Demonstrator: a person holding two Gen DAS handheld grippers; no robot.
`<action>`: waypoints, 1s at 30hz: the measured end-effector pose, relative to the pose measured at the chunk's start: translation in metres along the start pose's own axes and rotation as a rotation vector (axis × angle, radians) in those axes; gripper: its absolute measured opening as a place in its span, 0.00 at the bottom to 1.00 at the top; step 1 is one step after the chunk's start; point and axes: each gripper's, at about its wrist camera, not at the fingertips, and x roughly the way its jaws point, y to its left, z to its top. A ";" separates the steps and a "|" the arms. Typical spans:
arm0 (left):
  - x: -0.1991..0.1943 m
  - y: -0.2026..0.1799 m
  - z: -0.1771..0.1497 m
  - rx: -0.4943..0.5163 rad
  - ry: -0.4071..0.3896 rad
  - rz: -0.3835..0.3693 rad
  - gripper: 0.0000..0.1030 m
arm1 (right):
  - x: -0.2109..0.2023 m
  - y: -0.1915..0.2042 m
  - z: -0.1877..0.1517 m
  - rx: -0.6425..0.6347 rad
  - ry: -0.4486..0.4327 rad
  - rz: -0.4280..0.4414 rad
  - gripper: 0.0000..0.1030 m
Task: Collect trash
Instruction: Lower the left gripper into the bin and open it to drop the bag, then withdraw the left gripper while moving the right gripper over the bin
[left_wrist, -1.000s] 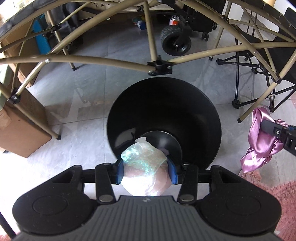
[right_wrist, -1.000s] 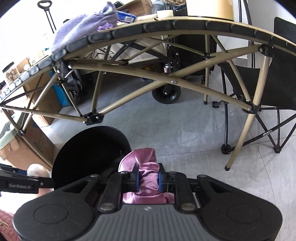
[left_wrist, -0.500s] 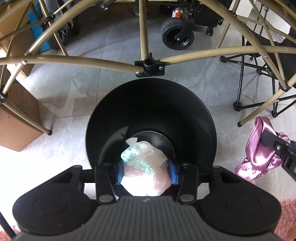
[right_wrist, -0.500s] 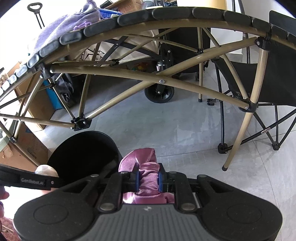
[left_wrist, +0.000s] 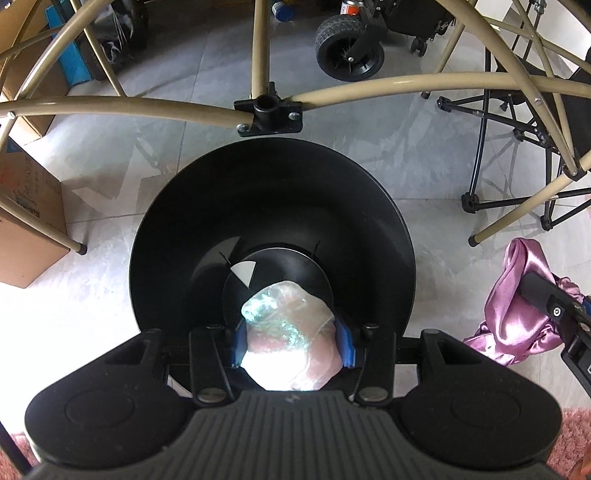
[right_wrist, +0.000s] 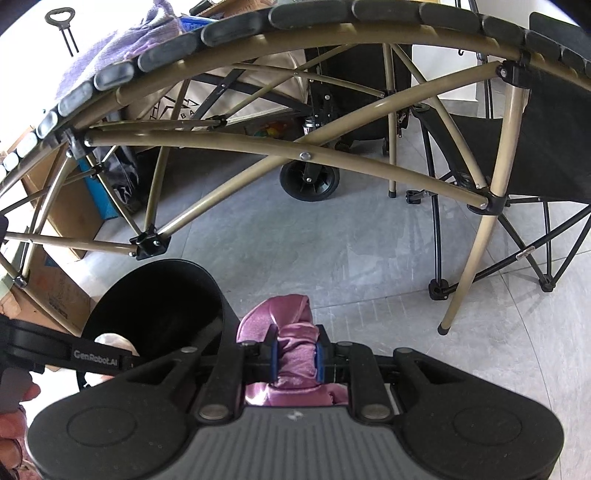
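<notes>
My left gripper (left_wrist: 292, 341) is shut on a crumpled clear plastic wad (left_wrist: 291, 328) and holds it over the open black trash bin (left_wrist: 273, 206), above its near side. A small white scrap (left_wrist: 244, 273) lies at the bin's bottom. My right gripper (right_wrist: 297, 363) is shut on a bunched pink satin cloth (right_wrist: 295, 354), held above the floor just right of the bin (right_wrist: 155, 295). The cloth also shows in the left wrist view (left_wrist: 517, 314), and the wad in the right wrist view (right_wrist: 110, 341).
A tan folding table frame (left_wrist: 269, 110) arches over the bin. A black wheel (left_wrist: 349, 53) and folding chair legs (left_wrist: 491, 173) stand behind. A cardboard box (left_wrist: 26, 229) is at left. A pink rug edge (left_wrist: 572, 443) lies near right.
My left gripper has moved forward and lower over the bin, which now fills more of the view. The right gripper has shifted slightly forward, still holding the cloth.
</notes>
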 end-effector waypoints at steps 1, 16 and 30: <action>0.000 0.000 0.000 -0.004 0.003 0.003 0.47 | 0.000 0.000 0.000 0.000 0.000 0.000 0.17; -0.001 0.006 0.001 -0.069 0.033 0.000 1.00 | -0.002 -0.001 -0.001 0.003 -0.003 -0.001 0.17; -0.003 0.009 0.000 -0.068 0.027 0.007 1.00 | -0.007 0.001 0.000 -0.004 -0.014 0.005 0.17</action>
